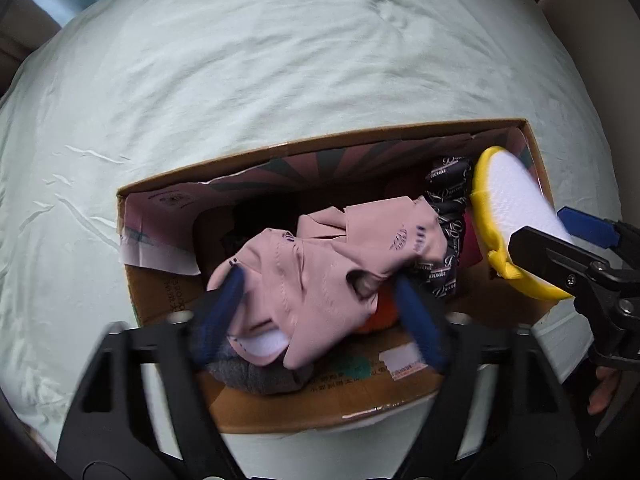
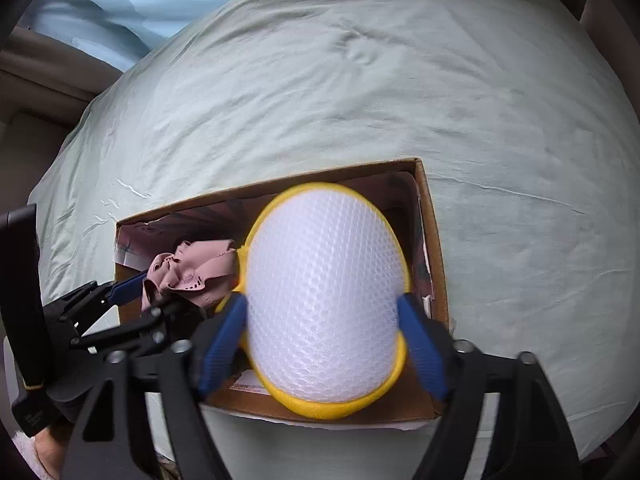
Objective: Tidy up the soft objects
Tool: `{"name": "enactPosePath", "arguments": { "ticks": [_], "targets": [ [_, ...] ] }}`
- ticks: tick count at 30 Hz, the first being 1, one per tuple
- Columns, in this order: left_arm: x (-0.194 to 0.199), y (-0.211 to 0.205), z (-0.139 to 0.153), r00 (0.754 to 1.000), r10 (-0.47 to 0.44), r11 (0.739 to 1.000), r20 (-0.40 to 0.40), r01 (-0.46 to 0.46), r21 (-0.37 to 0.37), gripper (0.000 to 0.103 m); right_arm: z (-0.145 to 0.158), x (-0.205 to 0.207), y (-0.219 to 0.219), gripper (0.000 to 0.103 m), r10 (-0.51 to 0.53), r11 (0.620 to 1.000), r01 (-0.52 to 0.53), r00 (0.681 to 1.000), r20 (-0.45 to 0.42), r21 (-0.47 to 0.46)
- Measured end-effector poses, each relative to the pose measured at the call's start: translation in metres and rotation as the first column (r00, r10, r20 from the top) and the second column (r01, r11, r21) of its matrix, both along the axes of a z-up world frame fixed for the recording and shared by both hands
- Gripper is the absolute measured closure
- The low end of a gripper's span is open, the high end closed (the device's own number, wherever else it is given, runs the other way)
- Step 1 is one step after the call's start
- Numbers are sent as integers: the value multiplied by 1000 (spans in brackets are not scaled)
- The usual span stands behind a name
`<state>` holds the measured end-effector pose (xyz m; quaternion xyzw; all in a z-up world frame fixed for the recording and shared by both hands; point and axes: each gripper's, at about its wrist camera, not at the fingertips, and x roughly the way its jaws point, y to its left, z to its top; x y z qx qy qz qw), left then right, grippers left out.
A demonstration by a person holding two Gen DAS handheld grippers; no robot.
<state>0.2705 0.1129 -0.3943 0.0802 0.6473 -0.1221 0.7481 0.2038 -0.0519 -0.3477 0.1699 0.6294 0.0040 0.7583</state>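
While both claws hang over the open box [image 1: 208, 168] on the bed [image 1: 280, 60], each is clenched on a soft thing. The left claw [image 1: 320, 304] grasps a pink cloth [image 1: 320, 264], bunched above the box's middle, with a dark printed fabric [image 1: 448, 216] at its 2 o'clock and a grey item [image 1: 260, 376] and something orange [image 1: 380, 320] beneath it. The right claw [image 2: 324, 336] pinches a white sponge [image 2: 324, 296] with a yellow rim across its width; it hovers over the box's right end, at 3 o'clock from the cloth.

The risks seem plain. The cloth is held by a fold only, so its loose tail could drape over the box wall at 6 o'clock on release. The sponge is springy and squeezed, so it may pop sideways out of the fingers, or bounce off the piled fabrics and land on the bed. The two claws work close together, and a crossing move could knock them against each other.
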Motion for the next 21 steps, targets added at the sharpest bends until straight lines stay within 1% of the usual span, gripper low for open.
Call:
{"name": "enactPosePath", "arguments": {
  "ticks": [1, 2, 4, 10, 17, 21],
  "targets": [
    [-2, 0, 1, 1000, -5, 1000, -10, 5, 1, 0, 0, 0, -1, 4, -6, 1000, 6, 1000, -1, -1],
    [-5, -1, 3, 1000, -10, 1000, -11, 10, -1, 0, -1, 0, -3, 2, -9, 1000, 9, 1000, -10, -6],
    [-12, 0, 8, 1000, -25, 999, -2, 25, -23, 0, -2, -1, -4, 1, -11, 1000, 11, 1000, -17, -16],
    [-28, -1, 19, 999, -43, 999, 24, 43, -26, 0, 2, -12, -6, 1, -17, 1000, 17, 1000, -9, 15],
    [-39, -2, 41, 997, -41, 998, 65, 44, -48, 0, 25, -21, -7, 1, -18, 1000, 17, 999, 43, 13],
    [-47, -3, 63, 993, -41, 998, 106, 47, -51, 0, 48, -28, -6, 1, -13, 1000, 13, 997, 80, 10]
  ]
}}
